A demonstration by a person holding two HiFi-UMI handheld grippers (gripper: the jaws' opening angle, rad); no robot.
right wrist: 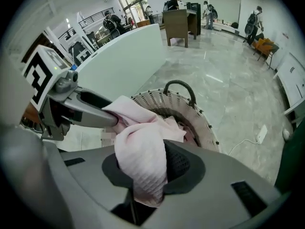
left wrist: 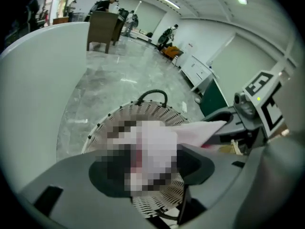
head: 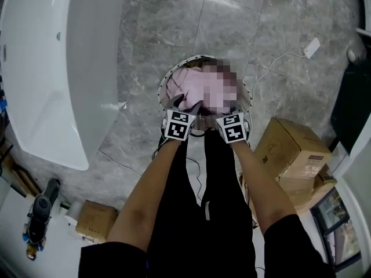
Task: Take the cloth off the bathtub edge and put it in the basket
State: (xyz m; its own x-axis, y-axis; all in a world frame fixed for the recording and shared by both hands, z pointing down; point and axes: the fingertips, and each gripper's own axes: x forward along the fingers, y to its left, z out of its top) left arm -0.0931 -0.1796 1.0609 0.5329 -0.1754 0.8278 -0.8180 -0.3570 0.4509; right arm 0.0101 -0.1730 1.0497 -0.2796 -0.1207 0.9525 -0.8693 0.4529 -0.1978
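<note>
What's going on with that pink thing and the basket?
A person holds a gripper in each hand, putting a pink cloth into a white basket on the floor. The cloth is off the bathtub and bunched in the basket. The left gripper is open around one part. Another part hangs between the jaws of the right gripper; I can't tell if they pinch it.
</note>
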